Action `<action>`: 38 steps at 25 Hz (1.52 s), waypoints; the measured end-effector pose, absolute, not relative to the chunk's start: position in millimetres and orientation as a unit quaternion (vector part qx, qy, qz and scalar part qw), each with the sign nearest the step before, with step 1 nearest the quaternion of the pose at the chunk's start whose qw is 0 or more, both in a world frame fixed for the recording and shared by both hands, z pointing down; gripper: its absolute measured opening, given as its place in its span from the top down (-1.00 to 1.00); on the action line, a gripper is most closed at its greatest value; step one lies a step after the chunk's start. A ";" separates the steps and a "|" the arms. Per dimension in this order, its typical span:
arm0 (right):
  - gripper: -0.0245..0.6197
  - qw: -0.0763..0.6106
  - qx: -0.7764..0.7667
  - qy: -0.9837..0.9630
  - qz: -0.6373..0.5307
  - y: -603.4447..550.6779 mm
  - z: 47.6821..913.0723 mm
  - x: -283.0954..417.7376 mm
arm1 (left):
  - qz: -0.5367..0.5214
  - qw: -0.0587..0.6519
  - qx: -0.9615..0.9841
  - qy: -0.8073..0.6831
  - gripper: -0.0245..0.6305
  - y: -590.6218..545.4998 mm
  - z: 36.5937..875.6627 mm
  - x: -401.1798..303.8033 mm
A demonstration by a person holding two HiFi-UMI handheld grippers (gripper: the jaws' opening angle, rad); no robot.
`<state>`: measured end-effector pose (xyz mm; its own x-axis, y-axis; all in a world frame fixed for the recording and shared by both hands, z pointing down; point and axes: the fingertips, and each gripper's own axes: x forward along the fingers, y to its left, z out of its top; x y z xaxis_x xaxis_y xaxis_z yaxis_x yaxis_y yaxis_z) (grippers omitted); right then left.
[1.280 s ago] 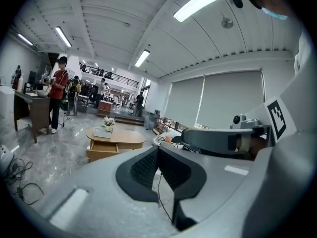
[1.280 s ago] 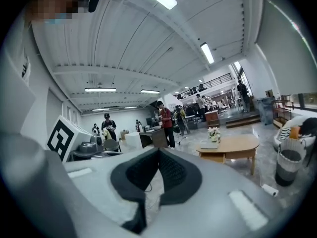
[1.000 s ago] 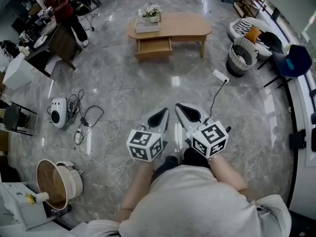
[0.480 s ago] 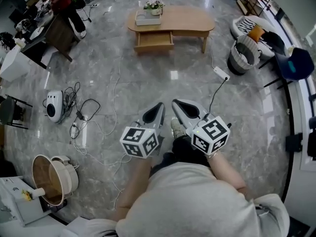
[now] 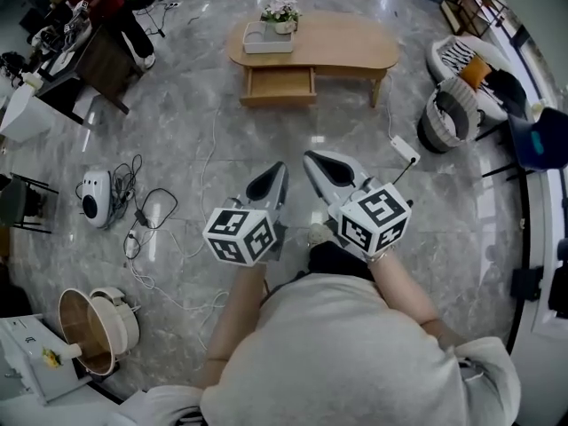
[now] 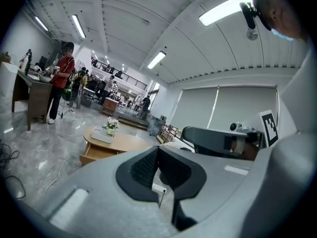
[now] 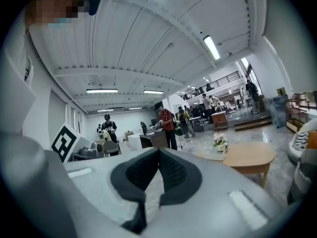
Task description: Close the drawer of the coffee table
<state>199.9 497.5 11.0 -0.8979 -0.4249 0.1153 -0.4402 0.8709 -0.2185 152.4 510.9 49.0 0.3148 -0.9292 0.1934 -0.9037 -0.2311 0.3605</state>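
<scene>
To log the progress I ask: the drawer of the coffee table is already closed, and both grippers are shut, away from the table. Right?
No: the head view shows the drawer pulled out, open. The left gripper and right gripper are shut, away from the coffee table.

You work in a bright, evenly lit hall. Long ceiling strip lights [image 6: 225,9] supply the light; in the left gripper view the one at 1 o'clock burns out to plain white. The polished floor [image 5: 266,149] throws back small patches of glare in the head view, the clearest just above centre toward 12 o'clock. Shadows stay soft and faint. Every view bulges like a fisheye, with straight lines bending near the rims, and both gripper views end in a black round border. Your left hand-held gripper [image 6: 158,148] and right hand-held gripper [image 7: 158,150] look soft and out of focus up close, while the far room stays sharp.
</scene>
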 end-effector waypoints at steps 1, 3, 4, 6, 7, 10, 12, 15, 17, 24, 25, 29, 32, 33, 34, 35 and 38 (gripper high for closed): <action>0.92 0.031 0.223 -0.967 0.118 480.1 8.2 198.7 | -0.031 0.204 0.783 -0.587 0.92 493.0 45.9 151.4; 0.92 0.030 0.220 -0.968 0.118 446.9 5.4 198.2 | -0.031 0.201 0.783 -0.588 0.92 458.8 42.8 151.8; 0.92 0.031 0.217 -0.968 0.120 432.3 5.6 198.4 | -0.033 0.204 0.784 -0.586 0.92 443.4 42.6 153.7; 0.92 0.038 0.211 -0.969 0.123 408.9 8.6 198.8 | -0.037 0.211 0.785 -0.581 0.92 418.7 43.0 158.3; 0.92 0.042 0.210 -0.969 0.125 398.6 10.6 198.4 | -0.038 0.214 0.784 -0.581 0.92 408.3 43.1 159.0; 0.92 0.047 0.208 -0.967 0.140 369.6 17.2 193.6 | -0.041 0.221 0.775 -0.590 0.92 379.2 44.5 150.3; 0.92 0.055 0.211 -0.965 0.145 355.0 24.1 193.3 | -0.045 0.229 0.770 -0.594 0.92 363.2 48.4 142.6; 0.92 0.063 0.222 -0.961 0.155 331.8 34.3 197.4 | -0.047 0.236 0.764 -0.599 0.92 341.7 53.4 132.3; 0.92 0.062 0.226 -0.958 0.163 316.0 39.4 195.9 | -0.047 0.236 0.762 -0.602 0.92 327.3 55.6 124.2; 0.92 0.083 0.225 -0.959 0.152 275.7 51.5 181.1 | -0.053 0.243 0.764 -0.595 0.92 273.7 66.2 101.4; 0.92 0.086 0.228 -0.958 0.153 268.8 54.0 179.1 | -0.053 0.243 0.765 -0.594 0.92 265.4 67.3 97.2; 0.92 0.105 0.236 -0.952 0.161 236.9 70.4 162.5 | -0.051 0.245 0.768 -0.590 0.92 233.3 74.8 77.0; 0.92 0.107 0.239 -0.949 0.174 214.5 80.6 142.6 | -0.046 0.254 0.770 -0.584 0.92 210.9 84.5 60.2; 0.92 0.110 0.242 -0.948 0.175 205.8 84.3 136.2 | -0.045 0.260 0.770 -0.581 0.92 202.6 89.2 55.1; 0.92 0.112 0.246 -0.946 0.177 196.4 87.3 130.0 | -0.043 0.267 0.771 -0.577 0.92 194.0 93.8 50.1; 0.92 0.113 0.249 -0.945 0.179 186.4 89.3 123.8 | -0.042 0.273 0.772 -0.573 0.92 184.7 97.6 45.1; 0.92 0.108 0.257 -0.942 0.186 150.5 91.1 104.0 | -0.043 0.289 0.779 -0.555 0.92 150.0 101.8 30.9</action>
<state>104.0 150.5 91.1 -0.8446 -0.4436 0.2999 -0.5243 0.7987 -0.2952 30.9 150.0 101.8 0.3811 -0.8890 0.2539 -0.8395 -0.2177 0.4979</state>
